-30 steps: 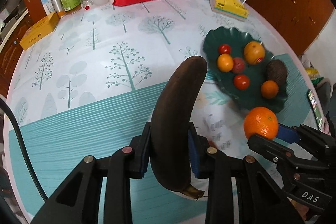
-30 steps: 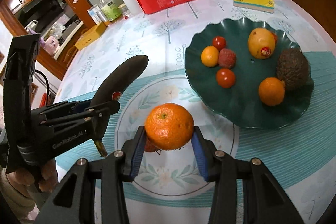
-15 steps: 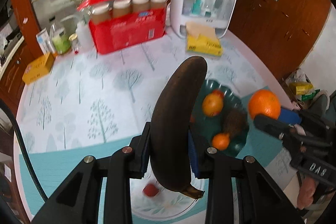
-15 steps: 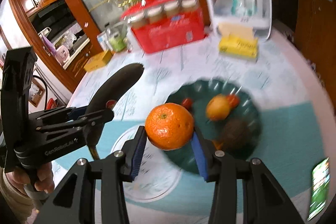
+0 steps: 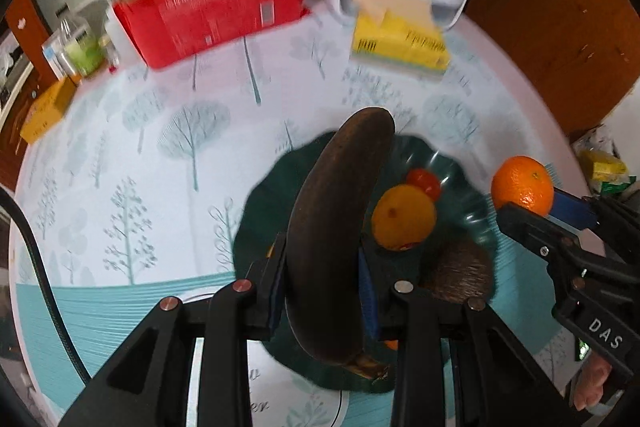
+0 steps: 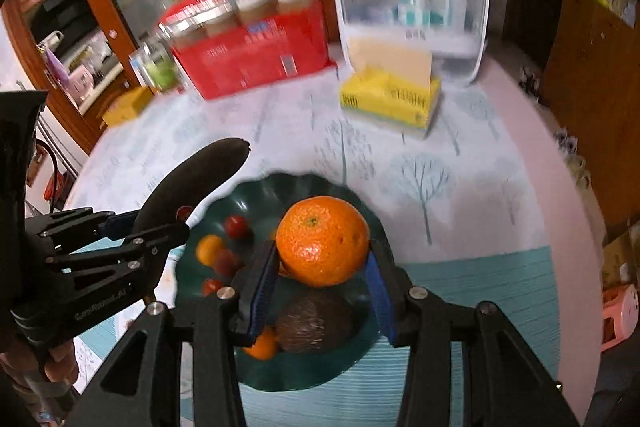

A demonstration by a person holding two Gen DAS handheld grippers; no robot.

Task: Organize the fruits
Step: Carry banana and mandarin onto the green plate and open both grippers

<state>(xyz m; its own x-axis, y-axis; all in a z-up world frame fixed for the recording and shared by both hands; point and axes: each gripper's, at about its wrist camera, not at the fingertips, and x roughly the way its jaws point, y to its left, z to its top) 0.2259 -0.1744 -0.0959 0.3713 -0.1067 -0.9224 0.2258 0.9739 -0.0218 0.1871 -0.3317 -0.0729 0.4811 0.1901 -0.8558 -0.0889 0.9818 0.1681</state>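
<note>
Wooden cabinets and a glass door ring the far edge of the room, blurred in both views. Below them the table [image 5: 168,131] fills most of each frame, covered by a pale cloth printed with trees and a teal band toward the bottom. At its far side stand a red pack of jars [image 5: 216,3], a white clear-fronted container [image 6: 412,3] and a yellow tissue box [image 6: 390,101].

Lower middle of both views holds a dark green scalloped plate [image 6: 256,199], which carries a yellow-orange fruit [image 5: 404,217], a brown rough-skinned fruit [image 6: 314,327], small red tomatoes [image 6: 238,226] and small orange fruits [image 6: 210,249].

Over the plate's left part, in the left wrist view, the left gripper [image 5: 322,291] pinches a dark brown banana [image 5: 336,227] between its blue-padded fingers; the banana stands nearly upright in the frame, its stem at the bottom.

Centre of the right wrist view shows the right gripper [image 6: 322,291] clamping an orange [image 6: 322,241] from both sides, hanging above the plate's fruit. That orange also shows at the right edge of the left wrist view, beside the plate's rim. A hand [image 6: 48,359] grips the left tool's handle at lower left.
</note>
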